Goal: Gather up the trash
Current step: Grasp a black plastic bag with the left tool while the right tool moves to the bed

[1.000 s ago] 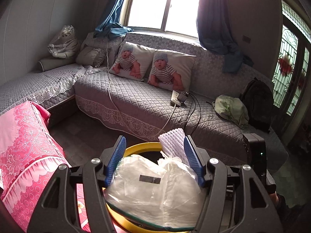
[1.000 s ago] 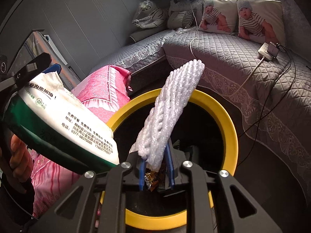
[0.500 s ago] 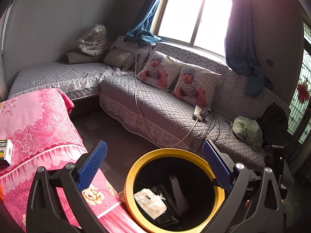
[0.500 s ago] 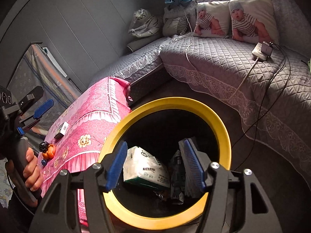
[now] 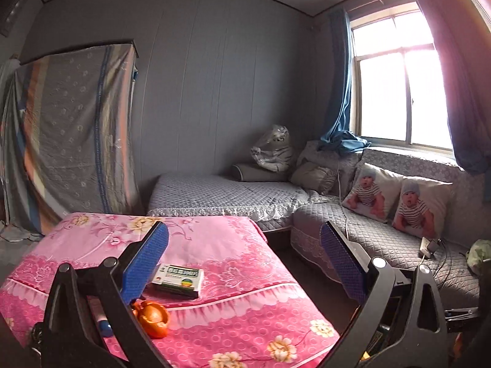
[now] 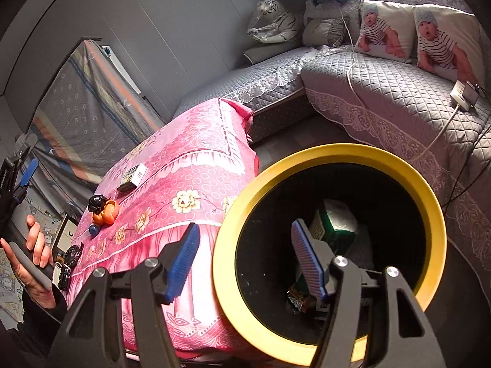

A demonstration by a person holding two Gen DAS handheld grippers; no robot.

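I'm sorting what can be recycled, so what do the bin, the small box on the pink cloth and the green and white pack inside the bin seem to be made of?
Bin: likely moulded plastic, with a smooth, matte yellow rim and a dark inside.
Small box: probably printed cardboard, with sharp folded edges and flat, faintly glossy faces.
Green and white pack: seemingly thin plastic film, soft and rounded with a slight sheen.

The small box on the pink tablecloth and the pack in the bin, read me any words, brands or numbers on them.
Small box: green band of print and a round logo, too blurred to read.
Green and white pack in the yellow-rimmed bin: no print legible.
Nothing else carries readable text.
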